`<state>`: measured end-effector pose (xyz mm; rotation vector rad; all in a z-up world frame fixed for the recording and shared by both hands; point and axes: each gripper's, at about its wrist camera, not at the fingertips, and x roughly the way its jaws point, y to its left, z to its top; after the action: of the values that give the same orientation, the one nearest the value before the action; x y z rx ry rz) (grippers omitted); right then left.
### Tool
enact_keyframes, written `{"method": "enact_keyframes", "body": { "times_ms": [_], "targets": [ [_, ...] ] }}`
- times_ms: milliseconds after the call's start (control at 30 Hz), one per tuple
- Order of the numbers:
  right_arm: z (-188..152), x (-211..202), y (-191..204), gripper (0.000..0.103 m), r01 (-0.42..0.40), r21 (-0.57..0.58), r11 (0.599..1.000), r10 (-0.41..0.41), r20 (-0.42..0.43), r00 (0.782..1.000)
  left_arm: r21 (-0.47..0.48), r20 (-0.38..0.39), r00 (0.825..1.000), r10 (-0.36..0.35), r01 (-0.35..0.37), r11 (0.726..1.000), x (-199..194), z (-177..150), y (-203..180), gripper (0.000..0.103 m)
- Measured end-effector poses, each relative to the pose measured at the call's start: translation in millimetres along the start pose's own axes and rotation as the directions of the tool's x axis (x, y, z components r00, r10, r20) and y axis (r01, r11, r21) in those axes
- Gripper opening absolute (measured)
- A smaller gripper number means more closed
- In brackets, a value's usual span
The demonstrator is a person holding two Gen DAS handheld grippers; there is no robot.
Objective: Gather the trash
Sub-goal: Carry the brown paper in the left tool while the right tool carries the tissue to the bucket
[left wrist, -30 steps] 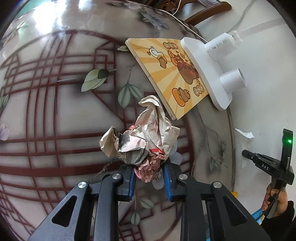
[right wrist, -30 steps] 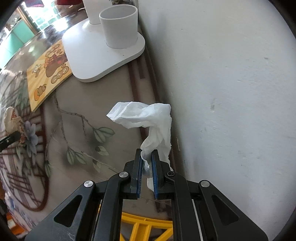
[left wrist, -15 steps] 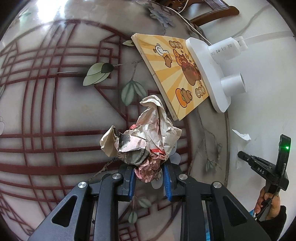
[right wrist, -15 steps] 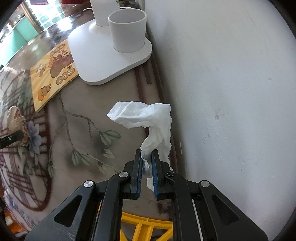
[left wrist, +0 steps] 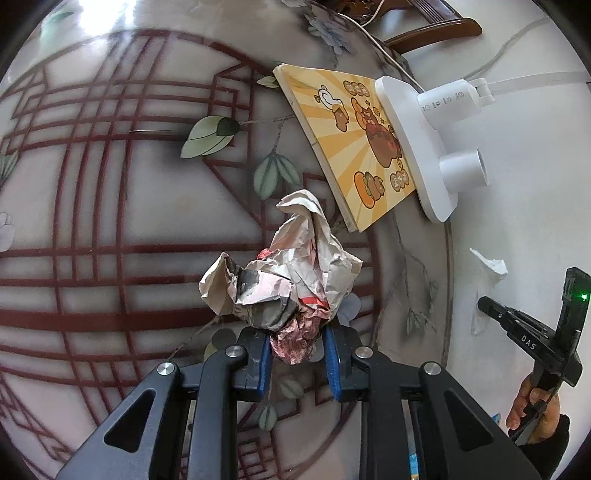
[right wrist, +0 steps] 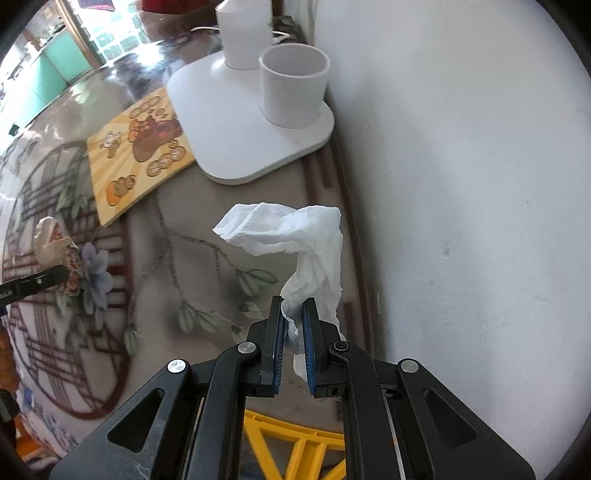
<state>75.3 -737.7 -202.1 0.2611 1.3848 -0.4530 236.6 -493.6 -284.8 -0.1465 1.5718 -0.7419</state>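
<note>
My left gripper (left wrist: 297,352) is shut on a crumpled wad of brown and red paper (left wrist: 291,273) and holds it above the patterned round table (left wrist: 110,206). My right gripper (right wrist: 293,328) is shut on a white tissue (right wrist: 295,240) and holds it above the table's edge beside the white wall. The tissue (left wrist: 489,266) and right gripper (left wrist: 484,305) also show at the right of the left wrist view. The paper wad (right wrist: 55,240) shows at the left of the right wrist view.
An orange cartoon board (left wrist: 354,147) lies on the table, its edge under a white lamp base (right wrist: 236,122) with a white cup (right wrist: 293,85). A yellow plastic frame (right wrist: 295,446) sits below the right gripper. A wooden chair (left wrist: 432,31) stands behind the table.
Both grippers keep their hold. The left camera has pulled back a little from the board. The right gripper has drawn back along the wall, so the lamp base looks farther.
</note>
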Motion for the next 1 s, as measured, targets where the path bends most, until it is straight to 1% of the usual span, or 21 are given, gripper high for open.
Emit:
{"method": "enact_keyframes", "body": {
  "times_ms": [233,400,500,700,800,1000],
  "targets": [
    [-2,-15,26,0.009,-0.025,-0.027,0.999,0.026,0.017,1.000,-0.010,0.006,1.000,0.017,-0.017,1.000,-19,-16,19,0.020],
    [-9,-30,56,0.009,-0.050,-0.058,0.997,0.053,0.050,0.997,-0.025,0.040,0.999,0.031,-0.030,0.999,-45,-35,42,0.020],
    [-18,-40,78,0.010,-0.074,-0.085,0.994,0.081,0.075,0.994,-0.025,0.078,0.996,0.047,-0.045,0.999,-66,-48,53,0.020],
    [-46,-51,129,0.009,-0.121,-0.143,0.982,0.137,0.109,0.984,-0.020,0.164,0.983,0.079,-0.077,0.997,-110,-77,74,0.020],
    [-58,-56,157,0.009,-0.165,-0.164,0.972,0.186,0.120,0.975,-0.030,0.207,0.974,0.092,-0.088,0.996,-129,-92,84,0.020],
    [-84,-62,210,0.009,-0.221,-0.200,0.955,0.252,0.149,0.956,-0.017,0.293,0.947,0.135,-0.136,0.991,-167,-121,97,0.020]
  ]
}}
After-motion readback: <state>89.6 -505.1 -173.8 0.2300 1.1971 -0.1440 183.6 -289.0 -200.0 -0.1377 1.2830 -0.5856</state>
